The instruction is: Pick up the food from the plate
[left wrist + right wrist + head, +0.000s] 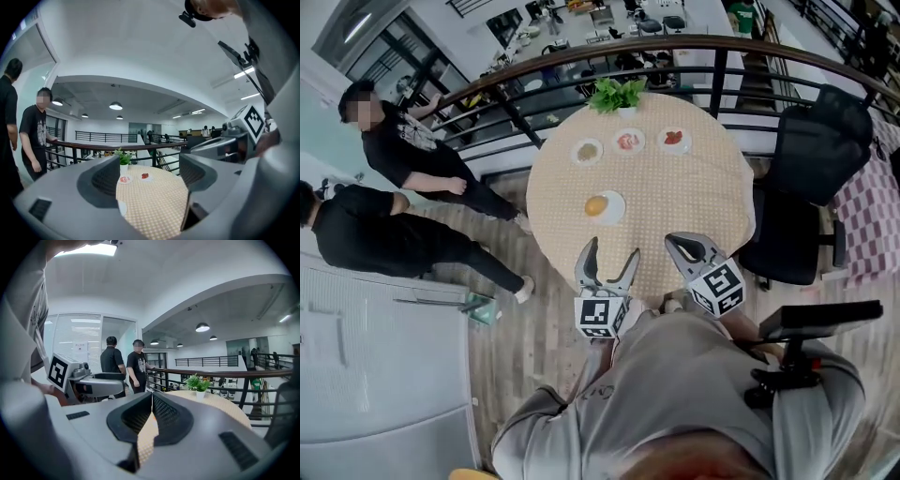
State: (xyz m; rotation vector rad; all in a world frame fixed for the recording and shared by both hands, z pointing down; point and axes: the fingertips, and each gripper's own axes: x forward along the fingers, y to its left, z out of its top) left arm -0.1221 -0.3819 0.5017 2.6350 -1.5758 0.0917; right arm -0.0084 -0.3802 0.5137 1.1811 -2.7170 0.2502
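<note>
A round table [684, 197] with a beige checked cloth carries a white plate [616, 209] with a yellow-orange piece of food [595, 205] near its middle. Three small plates stand further back, holding greenish food [587, 151], pink food [628, 141] and red food [674, 139]. My left gripper [612, 249] hovers over the table's near edge, open and empty, just short of the nearest plate. In the left gripper view the cloth and two far plates [124, 179] show between the left gripper [150, 176] jaws. My right gripper [672, 241] sits beside it, shut and empty, its pads meeting [152, 401].
A potted plant [617, 94] stands at the table's far edge against a curved railing [712, 42]. A black office chair [811, 187] is at the right of the table. Two people in black [403, 150] stand at the left by the railing.
</note>
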